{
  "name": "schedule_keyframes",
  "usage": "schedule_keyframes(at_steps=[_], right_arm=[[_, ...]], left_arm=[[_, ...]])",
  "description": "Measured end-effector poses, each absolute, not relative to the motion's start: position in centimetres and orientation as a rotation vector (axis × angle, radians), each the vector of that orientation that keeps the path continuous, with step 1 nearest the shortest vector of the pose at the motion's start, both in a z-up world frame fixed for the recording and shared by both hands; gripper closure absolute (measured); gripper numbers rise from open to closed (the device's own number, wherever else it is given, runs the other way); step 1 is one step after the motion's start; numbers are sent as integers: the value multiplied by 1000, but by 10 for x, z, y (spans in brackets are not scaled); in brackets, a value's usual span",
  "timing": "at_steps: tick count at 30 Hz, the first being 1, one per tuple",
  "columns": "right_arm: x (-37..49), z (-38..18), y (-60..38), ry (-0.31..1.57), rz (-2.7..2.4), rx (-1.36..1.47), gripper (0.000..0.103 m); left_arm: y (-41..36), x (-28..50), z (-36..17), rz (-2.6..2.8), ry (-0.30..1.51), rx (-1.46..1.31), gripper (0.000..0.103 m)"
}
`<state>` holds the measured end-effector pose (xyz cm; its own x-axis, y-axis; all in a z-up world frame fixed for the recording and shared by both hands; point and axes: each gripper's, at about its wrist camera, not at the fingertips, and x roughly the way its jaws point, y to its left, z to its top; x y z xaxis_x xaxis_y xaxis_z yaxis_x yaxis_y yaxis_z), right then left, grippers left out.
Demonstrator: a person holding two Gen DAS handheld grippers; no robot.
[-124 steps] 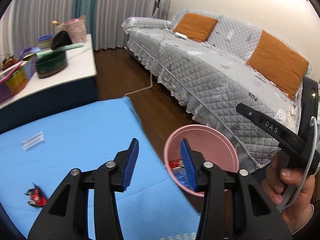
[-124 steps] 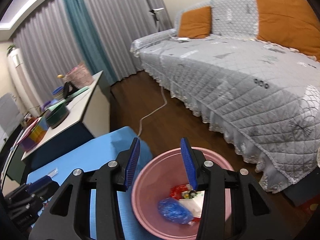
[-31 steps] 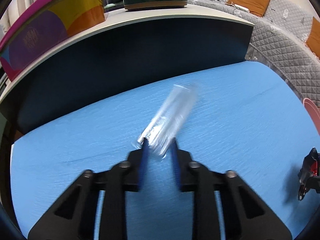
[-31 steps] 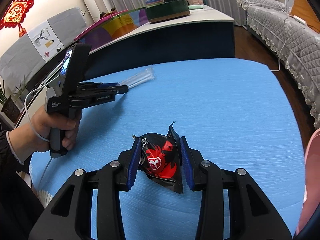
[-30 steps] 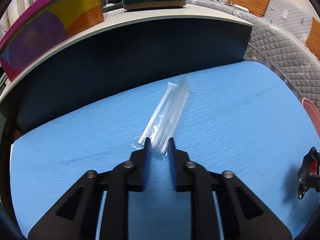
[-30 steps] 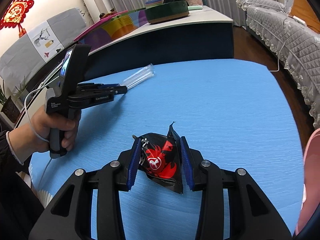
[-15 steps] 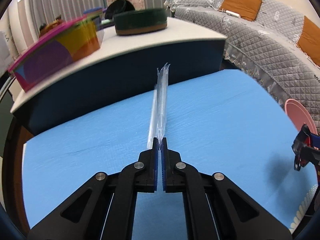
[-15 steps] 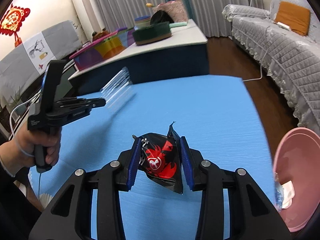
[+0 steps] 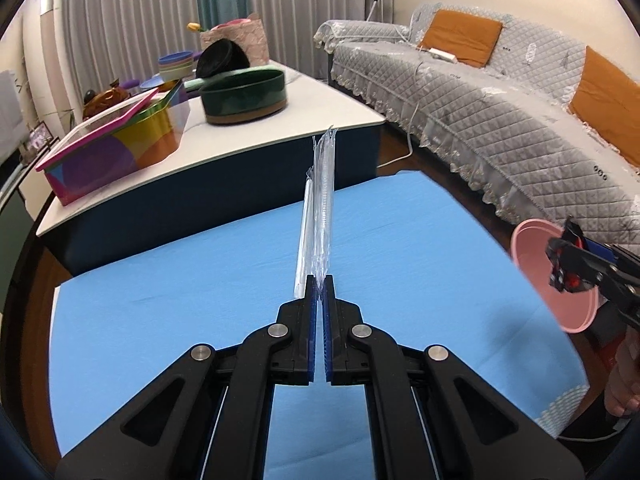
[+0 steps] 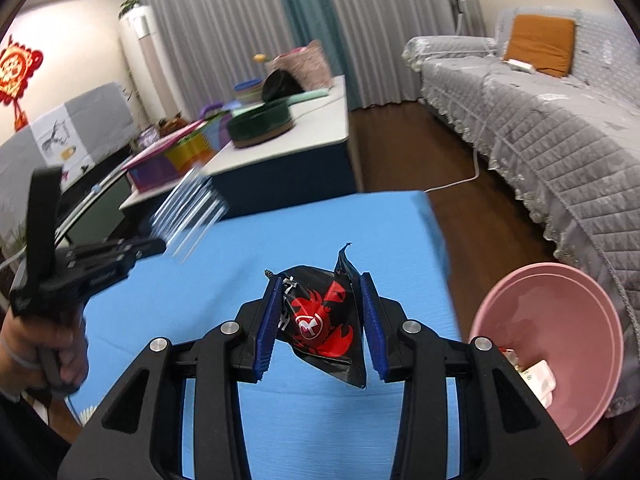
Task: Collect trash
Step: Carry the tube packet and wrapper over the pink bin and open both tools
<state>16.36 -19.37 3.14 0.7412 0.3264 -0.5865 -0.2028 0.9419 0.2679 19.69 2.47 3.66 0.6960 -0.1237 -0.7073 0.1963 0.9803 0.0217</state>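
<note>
On the left, the left tool (image 9: 319, 280) is clamped on the end of a clear plastic wrapper (image 9: 318, 216), which sticks up off the blue counter (image 9: 180, 280) rather than lying on it; in the right wrist view the same wrapper is a motion-blurred streak. Toward the middle, the right tool (image 10: 320, 316) is closed on a crumpled black and red snack packet (image 10: 320, 320), pinched between its blue pads (image 10: 266, 320), also held clear of the counter. At the far right, past the counter's edge, stands a pink bin (image 10: 560, 320) with a few scraps already at its bottom. By my reading the collecting is well advanced; no other litter shows on the visible blue surface; what is left is to carry both pieces over the bin and let them drop.
</note>
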Motion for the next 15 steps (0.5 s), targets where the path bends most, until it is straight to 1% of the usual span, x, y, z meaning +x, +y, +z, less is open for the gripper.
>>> schedule_keyframes(at_steps=[6, 15], right_arm=[[160, 43, -217, 643, 231, 207, 64], [157, 41, -254, 636, 138, 207, 64]], left_arm=[[-7, 188, 45, -228, 755, 96, 100], [-61, 188, 43, -341, 750, 111, 100]])
